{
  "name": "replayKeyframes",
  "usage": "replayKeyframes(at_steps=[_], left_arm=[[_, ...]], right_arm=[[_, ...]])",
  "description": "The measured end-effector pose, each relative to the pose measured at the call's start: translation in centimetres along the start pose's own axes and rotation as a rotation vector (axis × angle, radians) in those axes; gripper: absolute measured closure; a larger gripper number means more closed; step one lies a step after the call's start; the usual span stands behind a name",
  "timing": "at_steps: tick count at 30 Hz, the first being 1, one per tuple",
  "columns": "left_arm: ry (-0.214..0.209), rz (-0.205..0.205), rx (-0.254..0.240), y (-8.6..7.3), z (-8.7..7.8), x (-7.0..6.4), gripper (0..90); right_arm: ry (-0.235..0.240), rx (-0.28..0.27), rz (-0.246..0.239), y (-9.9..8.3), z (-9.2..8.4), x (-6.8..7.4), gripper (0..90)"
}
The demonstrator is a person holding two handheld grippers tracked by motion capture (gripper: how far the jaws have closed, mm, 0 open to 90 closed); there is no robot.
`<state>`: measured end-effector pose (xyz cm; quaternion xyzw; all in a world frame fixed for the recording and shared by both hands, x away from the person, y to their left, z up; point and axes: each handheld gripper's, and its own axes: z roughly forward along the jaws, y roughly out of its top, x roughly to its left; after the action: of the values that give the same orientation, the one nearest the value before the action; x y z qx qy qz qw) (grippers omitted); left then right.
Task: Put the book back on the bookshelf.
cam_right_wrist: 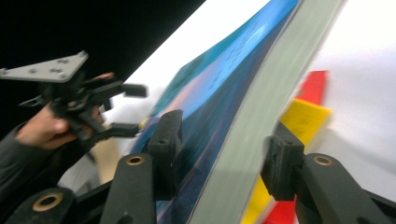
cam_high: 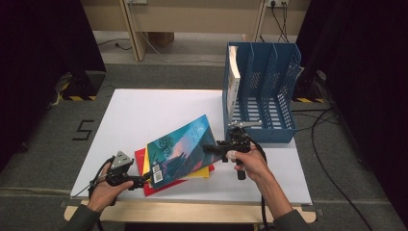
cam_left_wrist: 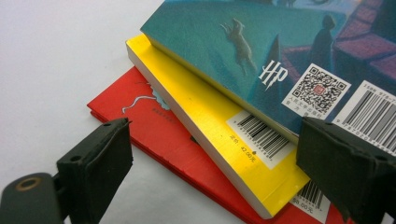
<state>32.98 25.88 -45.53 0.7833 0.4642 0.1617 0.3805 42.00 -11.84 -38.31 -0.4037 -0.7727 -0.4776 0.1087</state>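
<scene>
A teal picture book (cam_high: 180, 147) (cam_left_wrist: 243, 42) (cam_right_wrist: 243, 93) tilts up off a stack, its right end raised. My right gripper (cam_high: 211, 149) (cam_right_wrist: 224, 158) is shut on that raised edge, one pad on the cover and one underneath. Below lie a yellow book (cam_high: 202, 172) (cam_left_wrist: 210, 116) (cam_right_wrist: 306, 121) and a red book (cam_high: 140, 159) (cam_left_wrist: 154, 126) (cam_right_wrist: 315, 84), flat on the white table (cam_high: 144, 110). My left gripper (cam_high: 144, 180) (cam_left_wrist: 217, 135) (cam_right_wrist: 135, 109) stands open at the stack's near left corner, its jaws either side of the corner without pressing on it.
A blue slotted file rack (cam_high: 284, 86) stands at the table's far right, with a white book (cam_high: 233, 79) upright in its leftmost slot. Cables trail on the floor to the right. Bare table lies to the left and behind the stack.
</scene>
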Motion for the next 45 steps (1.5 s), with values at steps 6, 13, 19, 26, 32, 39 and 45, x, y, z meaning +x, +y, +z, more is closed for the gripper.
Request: replayKeyframes(at_steps=[6, 13, 19, 26, 32, 39, 45], left_arm=[[0.004, 0.017, -0.011, 0.0, 0.2, -0.3, 10.4], [-0.026, 0.002, -0.066, 0.2, 0.0, -0.1, 15.0], [-0.004, -0.101, -0.113, -0.1, -0.6, 2.1, 14.6], [0.043, -0.181, -0.073, -1.1, -0.6, 4.7, 14.6], [0.153, -0.141, 0.033, -2.0, -0.2, 6.5, 14.7], [0.157, -0.097, 0.069, -2.4, 0.2, 7.0, 13.5], [0.154, -0.095, 0.065, -2.5, 0.2, 7.0, 13.2]], right_arm=[[-0.027, 0.08, -0.055, 2.0, 0.6, 1.8, 57.7], [-0.072, 0.104, -0.177, 3.9, 0.2, 4.0, 63.5], [-0.13, 0.132, -0.243, 6.0, -1.2, 5.2, 67.2], [-0.218, 0.163, -0.263, 7.6, -3.6, 5.9, 70.0], [-0.302, 0.199, -0.288, 8.2, -6.8, 6.4, 72.0], [-0.353, 0.202, -0.273, 7.6, -9.2, 6.7, 73.0], [-0.385, 0.22, -0.282, 7.4, -10.3, 7.2, 73.9]])
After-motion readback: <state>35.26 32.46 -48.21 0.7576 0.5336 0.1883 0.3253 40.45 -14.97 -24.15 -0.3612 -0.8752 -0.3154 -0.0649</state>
